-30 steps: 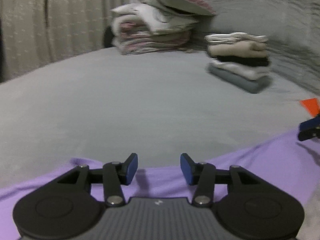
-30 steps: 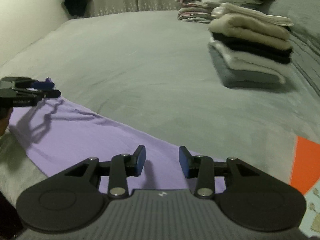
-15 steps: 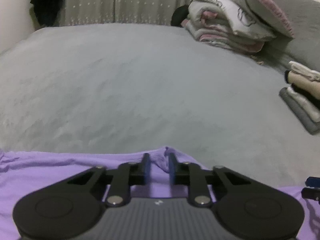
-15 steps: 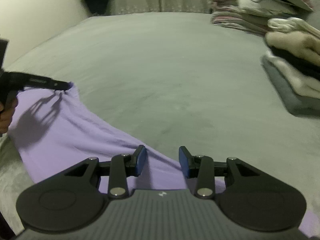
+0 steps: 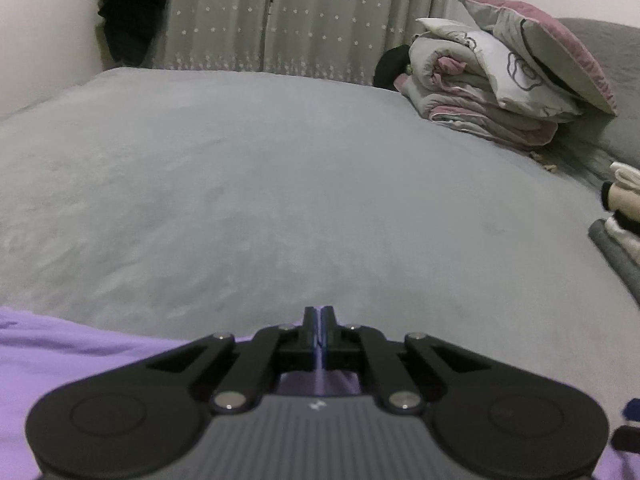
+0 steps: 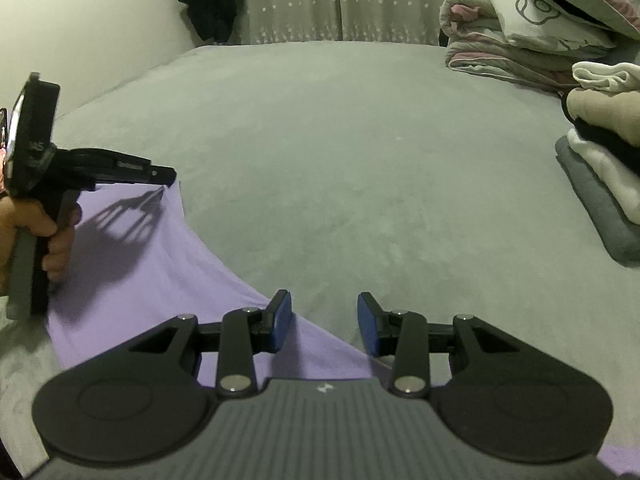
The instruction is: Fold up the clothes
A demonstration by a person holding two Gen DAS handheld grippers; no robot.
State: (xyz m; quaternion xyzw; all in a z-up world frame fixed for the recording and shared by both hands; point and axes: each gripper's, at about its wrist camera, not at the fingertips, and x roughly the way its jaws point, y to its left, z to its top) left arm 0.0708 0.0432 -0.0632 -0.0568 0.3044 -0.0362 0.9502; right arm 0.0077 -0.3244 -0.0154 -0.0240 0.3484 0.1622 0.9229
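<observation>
— While our left gripper point(image 6: 170, 176) at mid-left pinches the purple shirt's point(image 6: 136, 264) edge, what's ours to do?
— Right gripper point(image 6: 324, 322), low centre, jaws apart: we'd clamp the near hem, then fold.

Stack of folded clothes point(image 5: 624, 232) cut by right edge; purple garment point(image 6: 132, 248) partly hidden under left hand-held gripper point(image 6: 170, 176).

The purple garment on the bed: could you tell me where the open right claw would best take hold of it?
Probably the purple garment's far edge, directly beneath the right claw: it lies flat on the grey bed, so come down from above, pads astride the hem, mirroring the left claw.
</observation>
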